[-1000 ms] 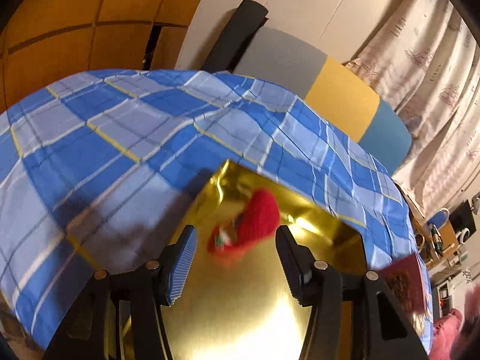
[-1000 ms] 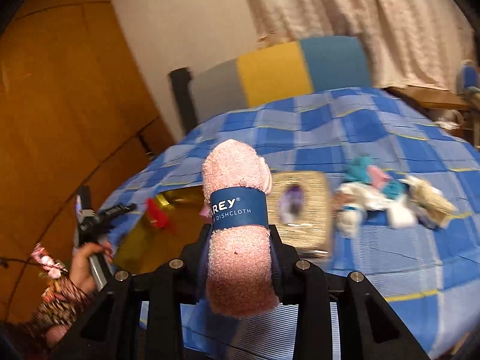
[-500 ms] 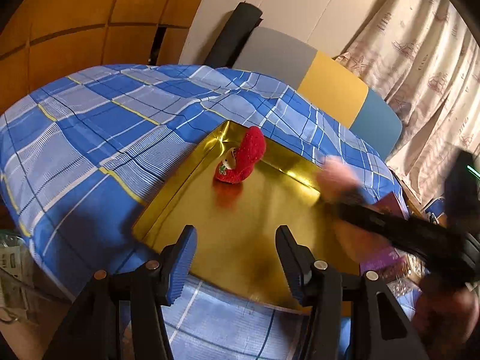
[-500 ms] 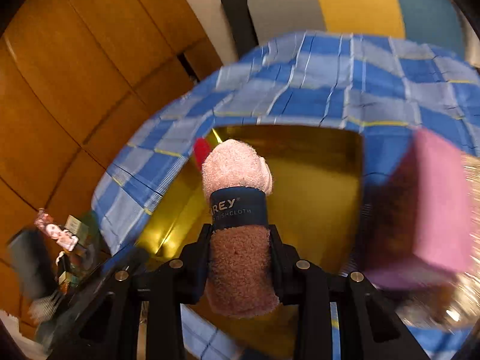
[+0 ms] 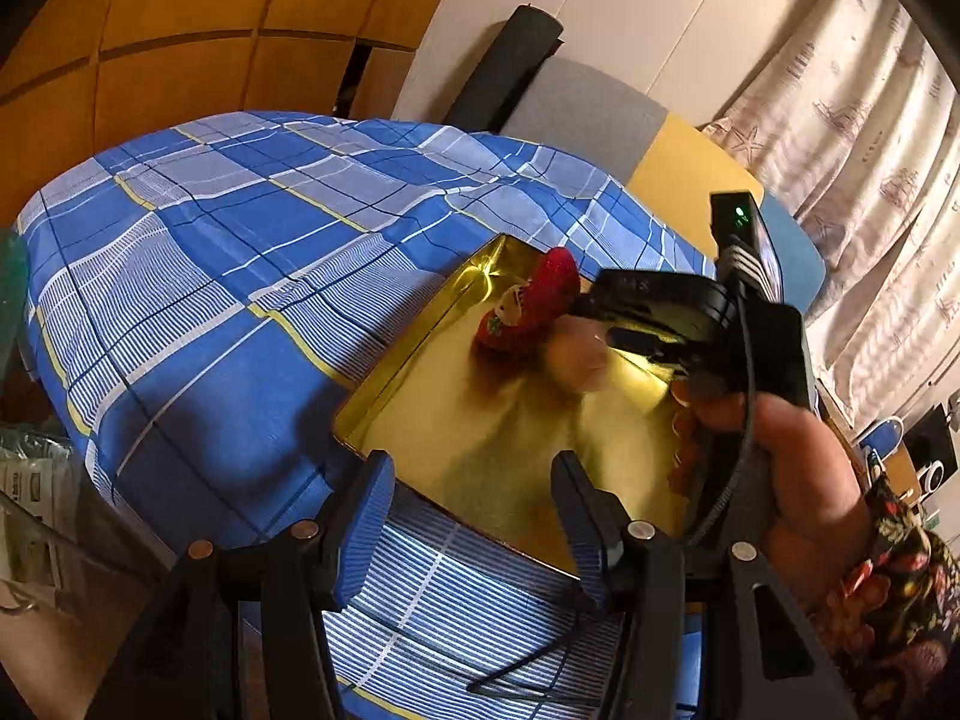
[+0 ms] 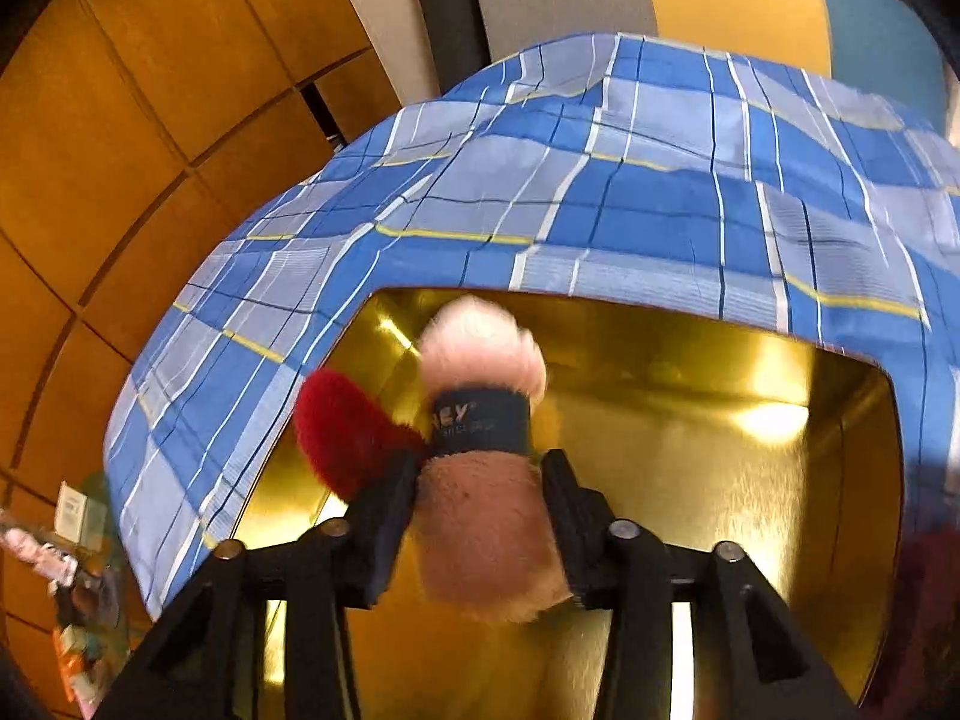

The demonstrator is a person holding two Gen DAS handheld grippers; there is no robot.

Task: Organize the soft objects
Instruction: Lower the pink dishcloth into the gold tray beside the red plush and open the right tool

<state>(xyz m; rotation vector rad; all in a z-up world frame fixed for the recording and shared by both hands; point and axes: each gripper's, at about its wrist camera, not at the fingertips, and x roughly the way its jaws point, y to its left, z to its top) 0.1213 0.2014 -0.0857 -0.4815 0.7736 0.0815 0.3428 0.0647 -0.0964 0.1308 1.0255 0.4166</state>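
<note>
Dishcloth: pink rolled terry cloth with a dark paper band round its middle, lying lengthwise between the fingers of the right gripper, its far end over the gold tray.
Right gripper: jaws have just been opening; the fingers now stand beside the roll, and whether the pads are touching it or just clear I cannot tell for certain. It reads as a release, the roll loose rather than squeezed.
Left gripper: spread wide with nothing between the fingers, hanging over the near edge of the tray, taking no part.
Tray: shiny gold, shallow-walled, set on the blue plaid bedcover; it lies straight ahead of and below both grippers.
Red toy: plush, in the tray just left of the right gripper's left finger and close against the dishcloth; from the left wrist it shows at the far corner.
Handling, judged: the roll looks light, soft and springy, so it gives under the pads and will not break. The fuzzy pile should grip well; the paper band is smoother and may slide.
Where to hold: across the middle of the roll, at or just behind the band, where it is firmest and keeps its shape.
Risk, judged: dropped on the slick tray floor it could roll or nudge the red toy.
</note>
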